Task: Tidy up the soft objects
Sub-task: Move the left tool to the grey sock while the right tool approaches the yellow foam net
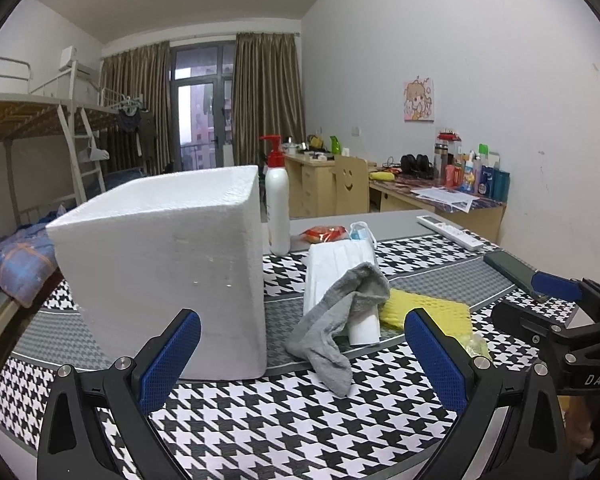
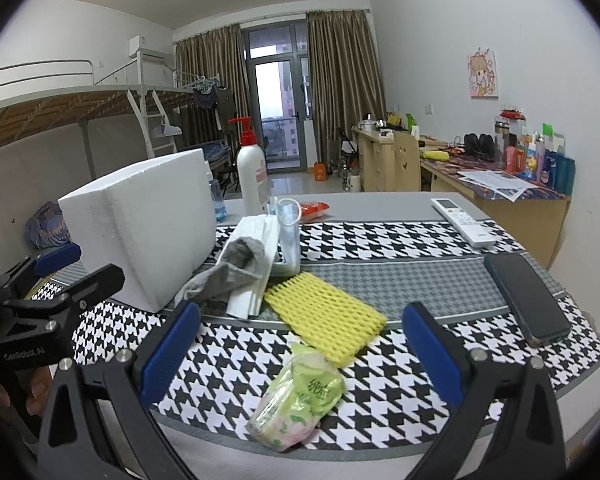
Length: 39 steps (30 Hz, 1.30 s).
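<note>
While both claws stand spread and empty, the left gripper (image 1: 302, 350) has the crumpled grey sock (image 1: 340, 316) just ahead between its fingers, draped on the white tissue stack (image 1: 332, 276). Right gripper (image 2: 300, 350) frames a green tissue pack (image 2: 300, 396), yellow foam net (image 2: 324, 316) beyond. Foam box (image 1: 160, 264) hides the table (image 1: 260, 420) behind it.

Grey table (image 2: 380, 202) under a houndstooth cloth (image 2: 400, 240). On it: foam box (image 2: 140, 224) at left, lotion bottle (image 2: 252, 176) behind, sock (image 2: 228, 272) over a tissue stack (image 2: 256, 248), yellow mesh (image 2: 324, 320), green packet (image 2: 300, 396) nearest, phone (image 2: 528, 296) and remote (image 2: 462, 220) at right.
</note>
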{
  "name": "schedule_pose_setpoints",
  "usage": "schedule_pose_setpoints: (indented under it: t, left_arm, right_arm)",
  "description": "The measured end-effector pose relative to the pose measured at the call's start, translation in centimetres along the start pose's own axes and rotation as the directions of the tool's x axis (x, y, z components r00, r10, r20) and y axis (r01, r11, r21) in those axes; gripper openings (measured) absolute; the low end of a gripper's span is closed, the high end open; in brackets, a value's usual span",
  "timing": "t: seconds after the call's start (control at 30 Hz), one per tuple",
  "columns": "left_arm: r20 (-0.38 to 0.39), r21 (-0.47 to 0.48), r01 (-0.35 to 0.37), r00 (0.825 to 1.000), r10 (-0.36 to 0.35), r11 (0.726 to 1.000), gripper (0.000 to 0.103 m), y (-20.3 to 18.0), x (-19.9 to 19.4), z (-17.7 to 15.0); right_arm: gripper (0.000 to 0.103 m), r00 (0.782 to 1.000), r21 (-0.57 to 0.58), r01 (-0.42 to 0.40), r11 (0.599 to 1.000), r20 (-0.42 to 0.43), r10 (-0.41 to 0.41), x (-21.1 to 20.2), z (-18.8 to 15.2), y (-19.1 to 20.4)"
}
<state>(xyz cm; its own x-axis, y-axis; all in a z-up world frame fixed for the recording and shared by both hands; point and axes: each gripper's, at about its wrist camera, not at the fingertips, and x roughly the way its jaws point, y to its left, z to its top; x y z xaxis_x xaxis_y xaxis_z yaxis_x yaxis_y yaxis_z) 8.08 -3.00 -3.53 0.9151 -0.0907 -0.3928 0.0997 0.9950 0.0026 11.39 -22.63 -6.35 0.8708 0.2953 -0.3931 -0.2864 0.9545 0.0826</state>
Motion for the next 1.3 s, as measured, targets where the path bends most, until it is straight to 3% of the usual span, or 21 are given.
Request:
schedule_pose_setpoints:
  t: [1.1, 1.3]
  left_arm:
    - [-0.157, -0.008, 0.003, 0.988, -0.005, 1.0, 0.102, -2.6, 5.8, 0.0]
    - [-0.191, 0.001, -0.001, 0.982, 0.001, 1.0, 0.097, -2.9, 6.8, -0.1]
  right_arm:
    - [0.102, 0.993, 0.003, -0.021, 1.0, -0.113, 0.022, 4.5, 1.2, -3.2]
    - [0.102, 0.991, 0.015, -0.035, 0.999, -0.132, 0.036, 4.9, 1.2, -3.7]
